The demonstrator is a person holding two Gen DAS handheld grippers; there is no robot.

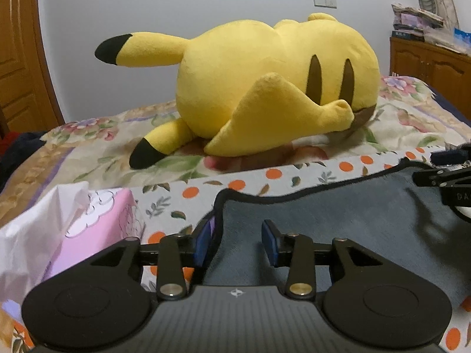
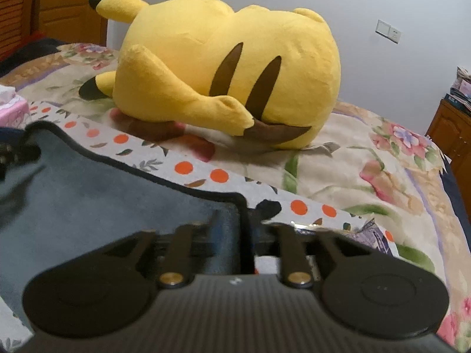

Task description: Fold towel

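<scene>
Towel (image 1: 338, 223), grey-blue, dark-hemmed, limp and light by judgement, lying on the patterned bed (image 1: 265, 176) before a yellow plush (image 1: 265, 88); left claw (image 1: 237, 242) released astride its left corner, right claw (image 2: 245, 235) state undeterminable at the right corner; best gripped at hemmed corners.

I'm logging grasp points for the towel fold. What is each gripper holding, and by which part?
The left gripper is open, astride the grey towel's left edge near a far corner, not clamped. The right gripper sits at the towel's far right corner; blur hides whether it grips.
</scene>
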